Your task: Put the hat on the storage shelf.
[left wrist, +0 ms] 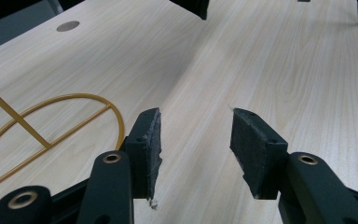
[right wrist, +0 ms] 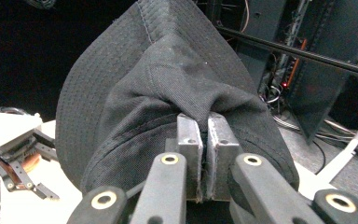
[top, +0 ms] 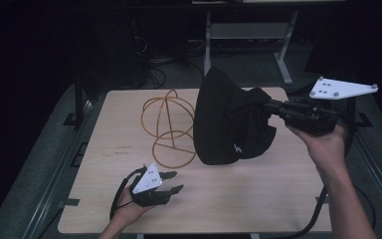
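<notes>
Wooden table | right gripper pinches cap aloft, likely to hang on wire stand | left gripper agape, empty, waiting nearby.

A light wooden table is standing in a dark room; beyond its far edge, a grey metal frame and tangled cables are resting on grey floor.

High view: overhead, facing forward-down on table | gripper views: close along jaws | shared: gold wire stand, tabletop.
</notes>
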Tool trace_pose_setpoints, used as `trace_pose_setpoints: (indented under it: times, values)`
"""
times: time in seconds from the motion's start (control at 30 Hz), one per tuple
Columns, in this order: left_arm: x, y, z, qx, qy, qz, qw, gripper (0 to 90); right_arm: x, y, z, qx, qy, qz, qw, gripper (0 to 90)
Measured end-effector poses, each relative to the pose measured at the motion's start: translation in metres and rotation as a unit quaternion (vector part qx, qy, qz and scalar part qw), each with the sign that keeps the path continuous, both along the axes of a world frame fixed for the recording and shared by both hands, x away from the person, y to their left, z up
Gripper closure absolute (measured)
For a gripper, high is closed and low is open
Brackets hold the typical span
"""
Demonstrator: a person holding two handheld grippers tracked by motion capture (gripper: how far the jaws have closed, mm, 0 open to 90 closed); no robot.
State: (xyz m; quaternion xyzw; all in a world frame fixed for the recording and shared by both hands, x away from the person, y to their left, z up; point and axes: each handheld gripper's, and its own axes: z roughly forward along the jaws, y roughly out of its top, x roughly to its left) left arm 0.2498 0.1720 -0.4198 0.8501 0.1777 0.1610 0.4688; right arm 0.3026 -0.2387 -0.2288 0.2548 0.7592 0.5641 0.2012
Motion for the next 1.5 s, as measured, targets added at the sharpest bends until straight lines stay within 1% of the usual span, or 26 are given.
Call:
trace_pose_setpoints:
  times: [0.2,0.43,0.5,0.53,0.6,0.77,0.87,0.9,1.0,1.2,1.27,1.37,1.4,1.47,1.5]
  values:
    - [0.0,0.0,0.0,0.0,0.002,0.0,1.0,51.8,0.009,0.01,0.004,0.003,0.0,0.007,1.0,85.6]
    - [0.0,0.0,-0.001,0.005,0.002,0.001,1.0,51.2,0.017,0.021,0.01,0.005,-0.001,0.013,0.9999,85.5]
    - [0.0,0.0,-0.002,0.003,0.001,0.002,1.0,50.9,0.019,0.024,0.011,0.005,0.0,0.014,0.9999,85.5]
    - [0.0,0.001,-0.001,0.007,0.0,0.001,1.0,50.8,0.02,0.025,0.011,0.005,0.0,0.013,0.9999,85.5]
    - [0.001,0.001,-0.001,0.008,-0.001,0.0,1.0,50.7,0.022,0.028,0.012,0.01,0.001,0.014,0.9999,85.6]
    - [0.001,0.0,-0.003,0.009,0.0,-0.001,1.0,50.7,0.03,0.038,0.015,0.012,0.001,0.018,0.9998,85.5]
    - [0.001,0.0,-0.003,0.009,0.0,-0.002,1.0,50.7,0.035,0.045,0.017,0.013,0.004,0.02,0.9997,85.6]
    - [0.001,0.0,-0.003,0.012,0.001,-0.003,0.9999,50.7,0.038,0.05,0.019,0.012,0.006,0.022,0.9997,85.5]
    - [0.001,-0.001,-0.003,0.013,-0.002,-0.004,0.9999,50.6,0.041,0.055,0.021,0.01,0.006,0.024,0.9996,85.5]
    - [0.001,0.001,-0.003,0.019,-0.002,-0.006,0.9998,50.5,0.049,0.071,0.028,0.006,0.009,0.032,0.9994,85.5]
    - [0.0,0.0,-0.003,0.017,0.001,-0.006,0.9998,50.5,0.052,0.076,0.031,0.005,0.011,0.035,0.9993,85.5]
    - [0.0,0.0,-0.004,0.018,0.0,-0.006,0.9998,50.5,0.056,0.084,0.035,0.002,0.015,0.039,0.9991,85.5]
    - [0.0,0.0,-0.004,0.018,0.0,-0.007,0.9998,50.4,0.058,0.091,0.038,0.0,0.016,0.042,0.999,85.5]
    - [0.0,-0.001,-0.005,0.013,0.0,-0.006,0.9999,50.5,0.059,0.094,0.04,0.0,0.018,0.043,0.9989,85.5]
    - [0.0,-0.001,-0.005,0.013,0.001,-0.006,0.9999,50.5,0.062,0.1,0.043,-0.002,0.021,0.045,0.9988,85.5]
